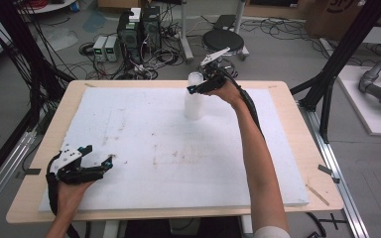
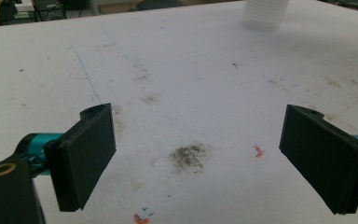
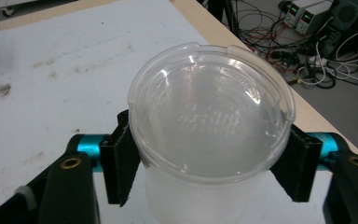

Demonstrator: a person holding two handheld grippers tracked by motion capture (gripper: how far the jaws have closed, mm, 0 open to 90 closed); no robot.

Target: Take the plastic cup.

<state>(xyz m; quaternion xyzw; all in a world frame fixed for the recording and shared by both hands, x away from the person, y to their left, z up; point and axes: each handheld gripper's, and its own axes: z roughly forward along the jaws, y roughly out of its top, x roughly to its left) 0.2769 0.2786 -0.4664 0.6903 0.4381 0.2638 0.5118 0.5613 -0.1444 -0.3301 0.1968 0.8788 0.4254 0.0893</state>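
Clamping the upright, lidded translucent plastic container (image 3: 212, 135) just below its rim, the right gripper (image 3: 212, 161) holds it at the foam board's (image 1: 144, 148) far edge. Left gripper (image 2: 196, 158) rests wide open and empty, well apart near the front corner.

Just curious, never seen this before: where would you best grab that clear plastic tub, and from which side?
Probably just under the rim of the tub, coming in level from the side, one finger on each side of the round wall. It stands upright and the lip juts out, so it can't slip down. The right gripper grips it this way.
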